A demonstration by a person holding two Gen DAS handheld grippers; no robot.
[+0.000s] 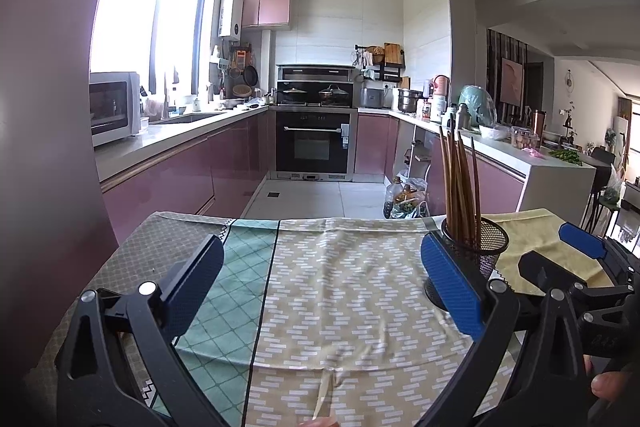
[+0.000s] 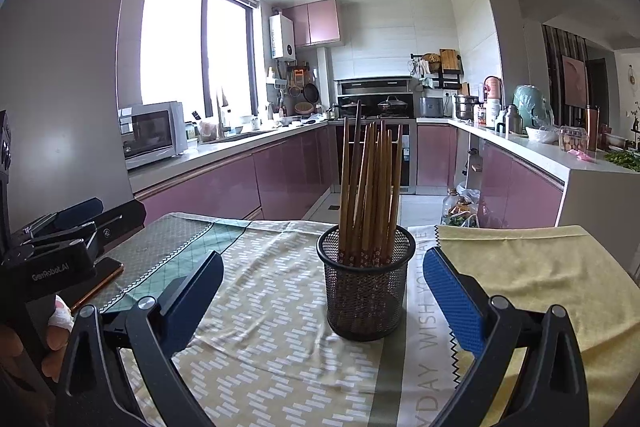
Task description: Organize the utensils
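A black mesh cup [image 2: 365, 291] stands upright on the patterned tablecloth [image 2: 260, 327], holding several wooden chopsticks [image 2: 370, 187] that lean together. My right gripper [image 2: 323, 291] is open, its blue pads either side of the cup and a little nearer than it, touching nothing. In the left wrist view the same mesh cup [image 1: 486, 247] with chopsticks [image 1: 460, 183] shows behind the right pad. My left gripper [image 1: 320, 287] is open over bare cloth with nothing between its fingers. The right gripper's body [image 1: 580, 267] appears at the right of that view.
A yellow towel [image 2: 540, 287] covers the table's right side. A phone [image 2: 96, 279] lies near the left edge beside the left gripper's body [image 2: 60, 251]. A hand [image 2: 24, 347] holds that gripper. Beyond the table's far edge are kitchen counters [image 2: 224, 163], an oven [image 1: 314, 143] and floor bags [image 2: 460, 207].
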